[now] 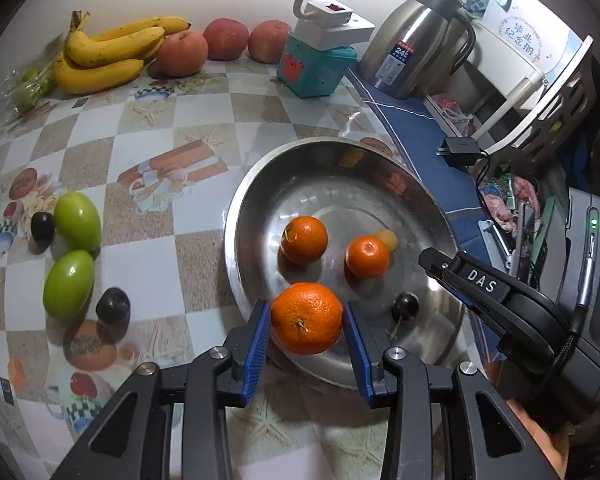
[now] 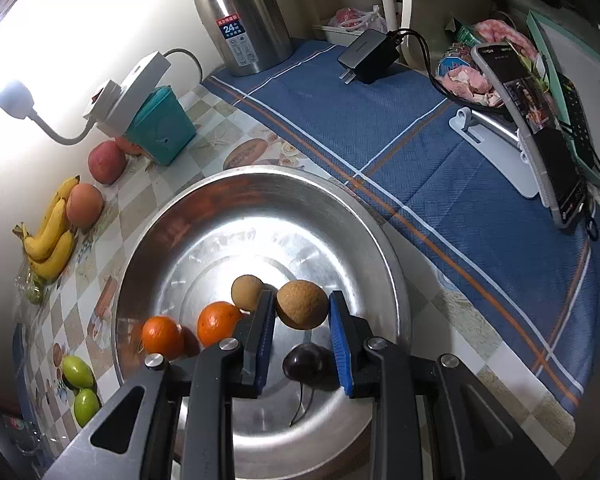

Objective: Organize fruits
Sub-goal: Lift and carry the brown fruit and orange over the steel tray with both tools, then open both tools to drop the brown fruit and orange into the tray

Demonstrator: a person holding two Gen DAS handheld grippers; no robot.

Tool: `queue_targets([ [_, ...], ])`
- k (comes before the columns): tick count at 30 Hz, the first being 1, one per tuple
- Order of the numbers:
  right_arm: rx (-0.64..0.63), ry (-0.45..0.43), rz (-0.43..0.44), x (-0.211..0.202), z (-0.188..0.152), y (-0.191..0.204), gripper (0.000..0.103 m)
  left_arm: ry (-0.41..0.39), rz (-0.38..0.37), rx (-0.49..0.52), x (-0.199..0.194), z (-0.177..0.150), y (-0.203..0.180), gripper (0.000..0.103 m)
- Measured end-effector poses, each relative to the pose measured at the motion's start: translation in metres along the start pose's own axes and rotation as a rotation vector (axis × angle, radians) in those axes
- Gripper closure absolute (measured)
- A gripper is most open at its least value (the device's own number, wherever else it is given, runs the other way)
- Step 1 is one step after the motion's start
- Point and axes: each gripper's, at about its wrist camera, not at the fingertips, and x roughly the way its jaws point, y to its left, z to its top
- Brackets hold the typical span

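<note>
My left gripper is shut on an orange, held over the near rim of the steel bowl. Two more oranges lie in the bowl with a dark cherry. My right gripper is shut on a small brown round fruit above the bowl's middle. Below it lie another brown fruit, two oranges and a dark stemmed cherry. The right gripper's black body shows at the bowl's right edge.
On the checked tablecloth left of the bowl lie two green fruits and two dark fruits. Bananas and three peaches line the back wall. A teal box, steel jug, charger and propped phone stand behind.
</note>
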Motion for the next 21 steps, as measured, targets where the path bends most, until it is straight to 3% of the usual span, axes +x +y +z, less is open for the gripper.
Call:
queue_targets([
  [13,0.001,0.039,-0.012,0.02,-0.003,-0.003,0.075,0.028,-0.01,0.006,0.016,-0.001,0.001,0.063],
  [21,0.003,0.049,-0.022,0.024,-0.003,-0.003,0.075,0.025,-0.014,0.014,0.016,0.001,-0.002,0.058],
])
